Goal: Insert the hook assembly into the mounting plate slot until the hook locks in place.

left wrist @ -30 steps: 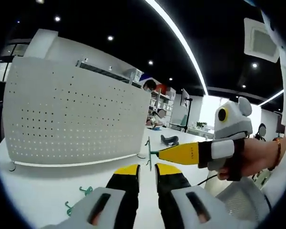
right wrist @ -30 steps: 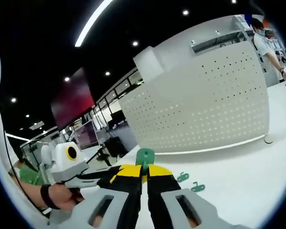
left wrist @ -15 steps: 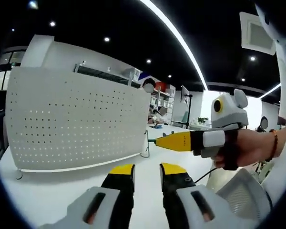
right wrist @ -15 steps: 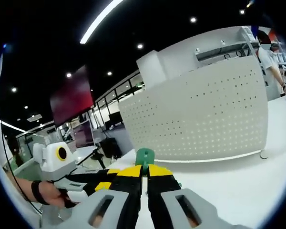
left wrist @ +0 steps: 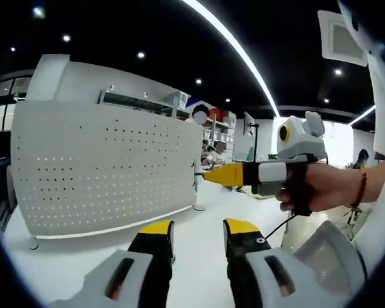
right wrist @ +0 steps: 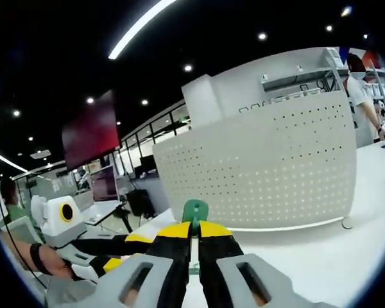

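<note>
White table (right wrist: 346,256) in an open office, with the pegboard mounting plate (left wrist: 102,167) standing upright on it, holes facing us.
We carry the green hook (right wrist: 194,209) pinched between the clenched jaws of our right gripper (right wrist: 194,232), tip up and clear of the board, likely so its back end can be lined up with a slot; it sits near the plate's right edge but well short of touching. Our left gripper (left wrist: 196,229) hangs released, jaws parted on nothing, low in front of the plate, probably kept free to steady things. Insertion not yet begun.
</note>
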A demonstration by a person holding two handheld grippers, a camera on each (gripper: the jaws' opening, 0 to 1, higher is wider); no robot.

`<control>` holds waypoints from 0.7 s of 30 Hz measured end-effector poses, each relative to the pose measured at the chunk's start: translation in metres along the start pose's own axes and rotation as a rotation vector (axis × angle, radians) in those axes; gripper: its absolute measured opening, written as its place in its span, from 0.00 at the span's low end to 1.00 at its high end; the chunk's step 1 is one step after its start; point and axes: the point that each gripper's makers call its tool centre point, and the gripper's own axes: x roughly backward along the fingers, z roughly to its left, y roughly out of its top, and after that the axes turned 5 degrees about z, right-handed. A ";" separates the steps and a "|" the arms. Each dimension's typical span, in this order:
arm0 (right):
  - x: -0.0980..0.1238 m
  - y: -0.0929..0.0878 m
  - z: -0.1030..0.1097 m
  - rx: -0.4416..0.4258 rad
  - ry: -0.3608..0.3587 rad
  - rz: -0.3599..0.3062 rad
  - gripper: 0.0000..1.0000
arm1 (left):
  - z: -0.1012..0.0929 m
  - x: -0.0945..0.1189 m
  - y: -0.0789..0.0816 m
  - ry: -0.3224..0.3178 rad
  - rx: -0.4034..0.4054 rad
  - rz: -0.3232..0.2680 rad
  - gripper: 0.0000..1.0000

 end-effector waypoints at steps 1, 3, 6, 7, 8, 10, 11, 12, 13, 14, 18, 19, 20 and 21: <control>0.000 0.000 0.000 0.001 -0.001 -0.001 0.01 | 0.001 0.000 0.001 0.003 0.003 0.000 0.34; -0.003 0.002 -0.002 0.000 -0.006 -0.001 0.01 | 0.001 0.001 0.003 0.005 0.005 -0.014 0.35; -0.005 0.007 -0.003 0.010 -0.012 -0.003 0.01 | 0.002 0.002 0.003 0.005 0.006 -0.011 0.36; -0.005 0.010 -0.004 0.006 -0.019 -0.005 0.01 | 0.002 0.002 0.003 0.006 0.001 -0.010 0.37; -0.006 0.013 -0.004 0.007 -0.023 -0.012 0.01 | 0.002 0.003 0.003 0.005 0.000 -0.011 0.38; -0.007 0.020 -0.006 0.033 -0.029 -0.028 0.01 | 0.002 0.004 0.002 0.004 0.005 -0.013 0.39; -0.008 0.021 -0.007 0.035 -0.035 -0.026 0.01 | 0.002 0.005 0.002 0.005 0.004 -0.011 0.39; -0.009 0.024 -0.010 0.032 -0.037 -0.026 0.01 | 0.002 0.005 0.001 0.004 0.001 -0.007 0.40; -0.009 0.027 -0.011 0.031 -0.039 -0.037 0.01 | 0.002 0.006 0.001 0.004 -0.001 -0.004 0.40; -0.009 0.029 -0.012 0.032 -0.042 -0.042 0.01 | 0.002 0.007 0.001 0.006 -0.003 -0.003 0.41; -0.012 0.035 -0.018 0.052 -0.058 -0.046 0.01 | 0.002 0.011 0.001 0.003 -0.010 -0.006 0.44; -0.012 0.037 -0.019 0.055 -0.059 -0.047 0.01 | 0.001 0.011 0.001 -0.001 -0.015 -0.008 0.44; -0.013 0.039 -0.021 0.058 -0.064 -0.053 0.01 | 0.001 0.012 0.001 -0.002 -0.016 -0.006 0.45; -0.013 0.041 -0.022 0.055 -0.067 -0.056 0.01 | 0.001 0.012 0.000 -0.001 -0.016 0.000 0.46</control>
